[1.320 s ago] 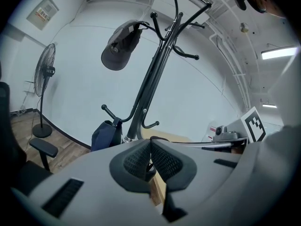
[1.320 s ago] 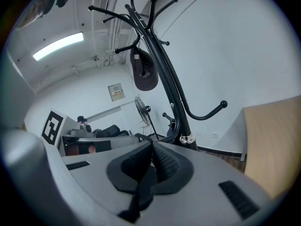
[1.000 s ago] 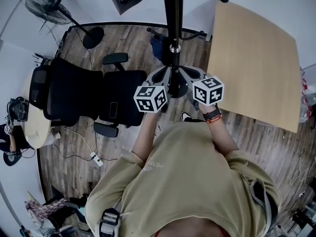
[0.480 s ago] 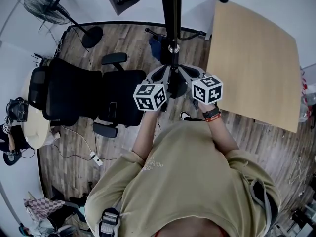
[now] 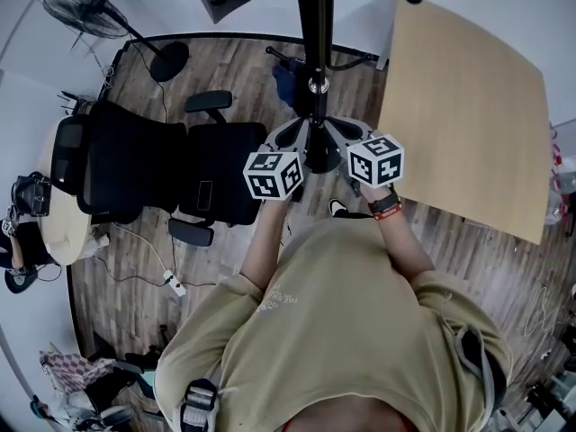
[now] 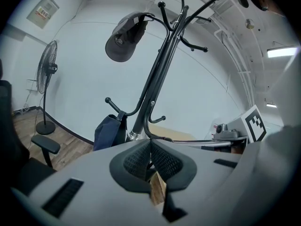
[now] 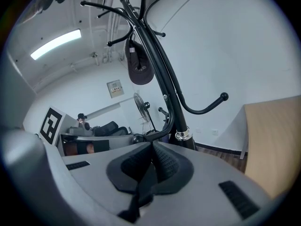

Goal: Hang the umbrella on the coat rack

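Left gripper view, item 1: umbrella [image 6: 109, 132], or what I take for it. It is a dark blue folded bundle hanging from a low hook [image 6: 114, 106] of the rack [image 6: 157, 74], ahead and to the left of the left hand-held gripper [image 6: 149, 142], well apart from it. Its handle and strap cannot be made out.

Handling, as judged: light; soft, slippery cloth over a stiff shaft. Hold it at the handle or strap loop, not at the cloth, which would slide and bunch.

Item 2: left hand-held gripper. Jaws together, nothing between them.

Item 3: right hand-held gripper [image 7: 151, 145]. Jaws likewise together and empty, with the rack pole just ahead.

Item 4: cap [image 6: 123, 41] on an upper hook, high above both.

Item 5: fan [image 6: 47, 74], far left of the left hand-held gripper.

Item 6: desk [image 7: 273, 140], right of the right hand-held gripper.

Status, as judged: the umbrella appears already hung.
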### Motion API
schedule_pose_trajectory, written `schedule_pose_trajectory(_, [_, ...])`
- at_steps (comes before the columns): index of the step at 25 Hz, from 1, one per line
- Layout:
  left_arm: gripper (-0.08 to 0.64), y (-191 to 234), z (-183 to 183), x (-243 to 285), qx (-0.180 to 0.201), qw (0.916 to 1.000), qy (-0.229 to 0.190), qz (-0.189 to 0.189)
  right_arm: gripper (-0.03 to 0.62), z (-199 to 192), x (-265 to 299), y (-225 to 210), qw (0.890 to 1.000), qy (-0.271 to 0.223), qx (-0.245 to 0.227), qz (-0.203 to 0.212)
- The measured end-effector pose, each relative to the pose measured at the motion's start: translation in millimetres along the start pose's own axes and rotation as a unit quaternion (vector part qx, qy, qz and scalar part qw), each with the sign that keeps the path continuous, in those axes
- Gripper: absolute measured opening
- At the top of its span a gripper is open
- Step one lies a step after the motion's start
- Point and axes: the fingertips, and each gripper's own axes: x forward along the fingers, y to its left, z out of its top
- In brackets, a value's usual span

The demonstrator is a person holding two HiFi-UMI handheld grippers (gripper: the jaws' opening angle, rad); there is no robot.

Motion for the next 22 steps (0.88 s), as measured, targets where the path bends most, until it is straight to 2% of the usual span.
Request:
schedule_pose_trajectory(10, [0.025, -3.1, -21.5, 2.2, -0.005, 0.9998, 0.019, -0.008, 0.018, -16.3, 5.6, 4.4, 1.000, 0.014, 0.004, 0.008])
schedule_pose_trajectory(17, [0.025, -7.8, -28.5, 7.7, 0.005, 0.9994, 0.031, -0.014, 0.018, -22.5, 7.9, 4.4, 1.000, 0.019, -0.003, 0.005])
schedule_pose_trajectory(22, [0.025, -9.4, -30.2, 12.8, 0.005, 0.9993, 0.034, -0.015, 0.018, -25.1, 11.9, 2.6, 1.000, 0.025, 0.010, 0.009])
